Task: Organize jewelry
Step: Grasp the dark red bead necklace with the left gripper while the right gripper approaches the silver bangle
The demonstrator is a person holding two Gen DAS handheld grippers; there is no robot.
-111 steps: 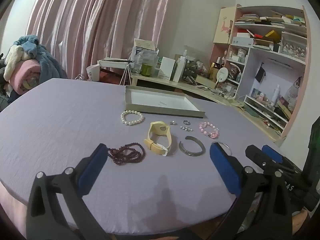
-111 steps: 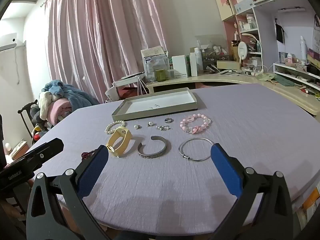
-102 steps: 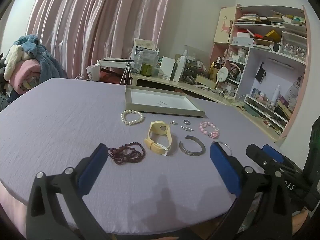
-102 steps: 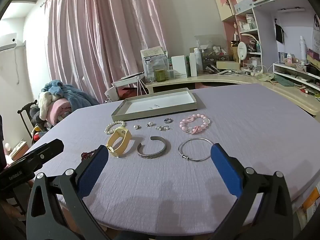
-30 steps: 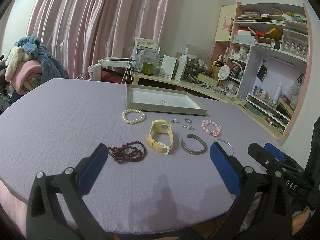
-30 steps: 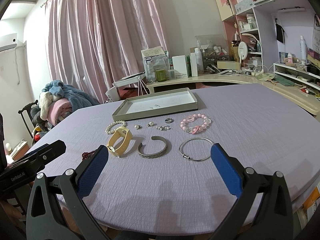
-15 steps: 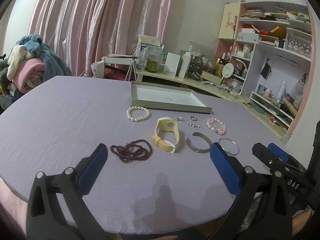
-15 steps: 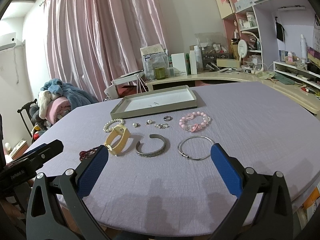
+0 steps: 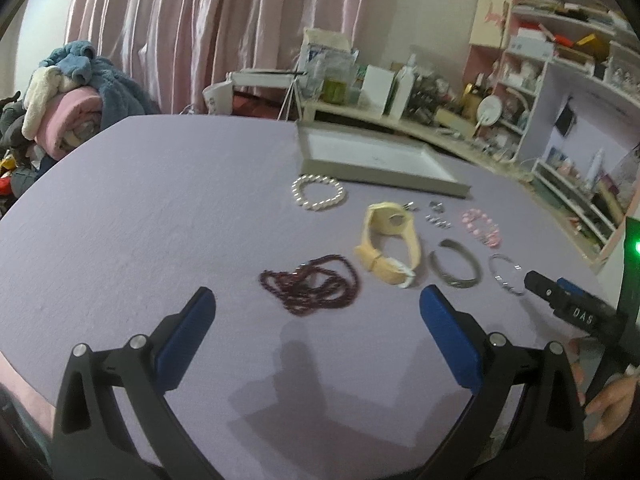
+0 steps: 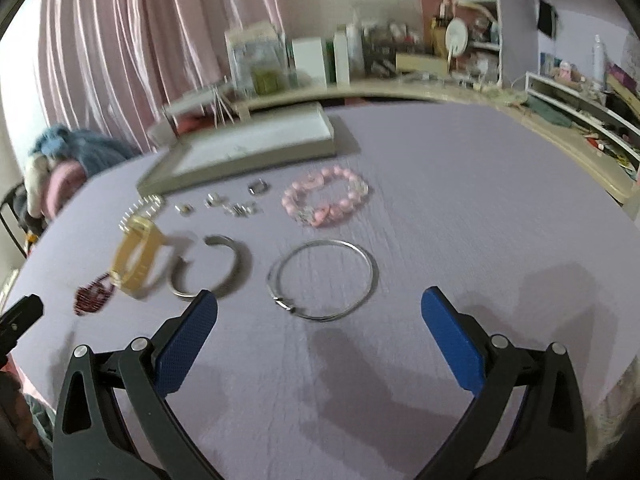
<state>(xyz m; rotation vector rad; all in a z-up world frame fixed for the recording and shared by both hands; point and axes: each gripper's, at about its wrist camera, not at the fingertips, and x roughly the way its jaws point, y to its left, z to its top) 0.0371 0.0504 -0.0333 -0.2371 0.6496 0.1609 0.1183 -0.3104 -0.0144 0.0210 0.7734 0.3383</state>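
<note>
Jewelry lies on a lilac tablecloth before a shallow grey tray (image 9: 384,178) (image 10: 256,164). My left gripper (image 9: 316,308) is open and empty, just short of a dark red bead necklace (image 9: 312,282). Beyond it lie a white pearl bracelet (image 9: 318,193), a yellow watch (image 9: 390,246), a silver cuff (image 9: 456,268), small rings (image 9: 436,212) and a pink bead bracelet (image 9: 480,226). My right gripper (image 10: 318,312) is open and empty, close over a thin silver bangle (image 10: 324,278). The right wrist view also shows the cuff (image 10: 212,268), the watch (image 10: 138,258) and the pink bracelet (image 10: 326,198).
A cluttered desk (image 9: 400,112) and shelves (image 9: 560,60) stand behind the table. A pile of blankets (image 9: 72,88) sits at the far left. The table edge runs close under both grippers.
Both grippers have moved forward and lower toward the jewelry. The left now points at the red necklace, the right at the silver bangle. Both stay open.
</note>
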